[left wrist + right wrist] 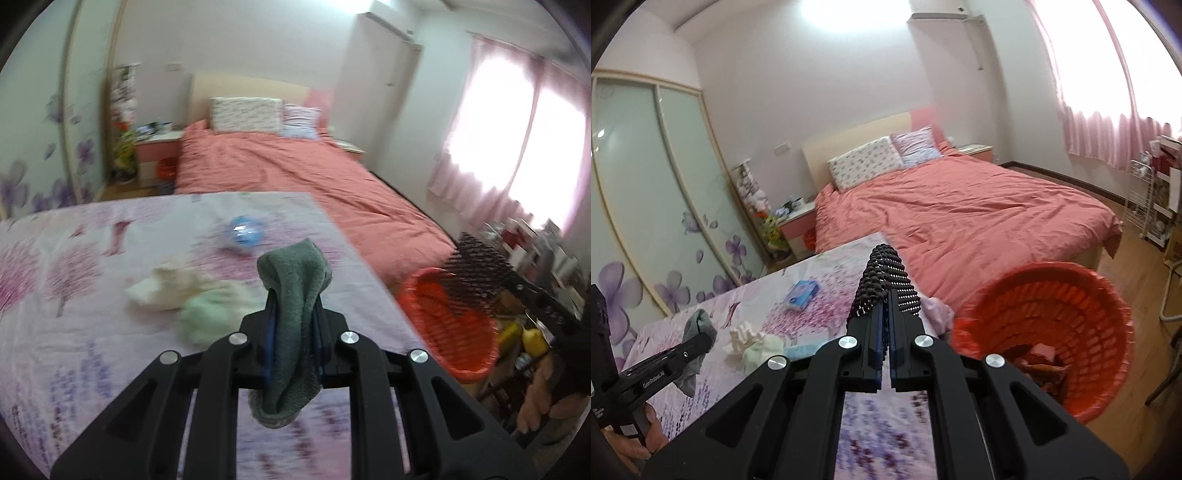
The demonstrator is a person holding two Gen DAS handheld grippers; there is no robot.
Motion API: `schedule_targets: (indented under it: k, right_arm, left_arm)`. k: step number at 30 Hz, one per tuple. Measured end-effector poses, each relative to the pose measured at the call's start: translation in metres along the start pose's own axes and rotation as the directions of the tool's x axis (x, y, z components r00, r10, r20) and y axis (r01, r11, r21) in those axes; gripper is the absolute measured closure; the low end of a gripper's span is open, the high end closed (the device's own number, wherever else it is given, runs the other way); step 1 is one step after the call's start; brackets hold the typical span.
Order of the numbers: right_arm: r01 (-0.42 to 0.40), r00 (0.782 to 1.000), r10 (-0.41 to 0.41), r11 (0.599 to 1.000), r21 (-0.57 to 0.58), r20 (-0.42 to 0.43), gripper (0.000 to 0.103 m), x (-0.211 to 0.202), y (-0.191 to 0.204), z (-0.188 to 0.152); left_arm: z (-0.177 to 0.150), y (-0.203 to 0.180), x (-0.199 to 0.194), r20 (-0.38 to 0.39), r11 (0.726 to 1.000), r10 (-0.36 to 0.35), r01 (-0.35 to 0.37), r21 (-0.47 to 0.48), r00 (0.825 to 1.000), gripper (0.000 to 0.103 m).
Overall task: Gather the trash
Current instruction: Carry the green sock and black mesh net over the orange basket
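My left gripper (294,284) is shut on a grey-green sock (291,314), held above the flower-print table (92,295); the sock also shows in the right wrist view (696,326). On the table lie a crumpled white tissue (166,288), a pale green wad (210,317) and a blue packet (243,230). An orange basket (1052,332) with some trash inside stands to the right of the table. My right gripper (884,284) is shut and empty, next to the basket's left rim; its fingers (476,273) show over the basket.
A bed with a salmon cover (960,218) lies behind the table. A wardrobe with flower decals (646,206) stands at left. A white rack and cluttered shelves (1156,199) stand at right by the pink curtain.
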State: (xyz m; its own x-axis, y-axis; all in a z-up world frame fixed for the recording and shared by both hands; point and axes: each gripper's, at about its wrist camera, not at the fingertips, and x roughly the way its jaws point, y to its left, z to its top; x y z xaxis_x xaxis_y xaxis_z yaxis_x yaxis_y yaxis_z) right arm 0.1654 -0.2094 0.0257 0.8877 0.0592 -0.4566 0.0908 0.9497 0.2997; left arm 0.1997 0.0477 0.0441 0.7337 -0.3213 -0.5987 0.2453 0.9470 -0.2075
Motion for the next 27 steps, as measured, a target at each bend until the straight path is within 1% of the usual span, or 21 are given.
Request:
schedule_targets:
  k: [4, 7, 10, 12, 15, 21, 24, 26, 27]
  right_arm:
    - [0.041, 0.999, -0.042, 0.998, 0.037, 0.015, 0.100, -0.009, -0.027, 0.003]
    - [0.076, 0.997, -0.077, 0.995, 0.065, 0.018, 0.100, -0.012, -0.049, 0.004]
    - [0.108, 0.994, -0.110, 0.990, 0.096, 0.017, 0.100, -0.013, -0.069, 0.004]
    - [0.126, 0.992, -0.129, 0.986, 0.111, 0.014, 0.100, -0.014, -0.080, 0.004]
    - [0.149, 0.988, -0.152, 0.980, 0.129, 0.016, 0.100, -0.014, -0.095, 0.004]
    - [0.170, 0.985, -0.175, 0.970, 0.174, 0.013, 0.100, -0.008, -0.120, 0.007]
    - [0.171, 0.984, -0.176, 0.966, 0.195, 0.010, 0.100, -0.006, -0.133, 0.007]
    - [0.173, 0.984, -0.176, 0.963, 0.205, -0.002, 0.100, -0.002, -0.140, 0.008]
    - [0.174, 0.985, -0.174, 0.963, 0.205, -0.017, 0.100, 0.002, -0.144, 0.008]
  left_arm:
    - [0.003, -0.054, 0.011, -0.009, 0.993, -0.090, 0.091, 0.070, 0.996, 0.086]
    - [0.003, -0.092, 0.024, -0.033, 0.983, -0.144, 0.147, 0.111, 0.989, 0.086]
    - [0.000, -0.126, 0.039, -0.060, 0.969, -0.187, 0.194, 0.151, 0.980, 0.086]
    - [-0.002, -0.143, 0.050, -0.077, 0.961, -0.212, 0.222, 0.164, 0.974, 0.086]
    - [-0.008, -0.174, 0.069, -0.109, 0.945, -0.252, 0.269, 0.186, 0.962, 0.086]
    - [-0.015, -0.209, 0.105, -0.172, 0.926, -0.303, 0.332, 0.180, 0.937, 0.086]
    - [-0.018, -0.220, 0.117, -0.187, 0.921, -0.307, 0.341, 0.190, 0.933, 0.084]
    - [-0.020, -0.227, 0.129, -0.200, 0.922, -0.300, 0.338, 0.191, 0.933, 0.079]
    - [-0.022, -0.228, 0.134, -0.206, 0.922, -0.297, 0.336, 0.191, 0.932, 0.071]
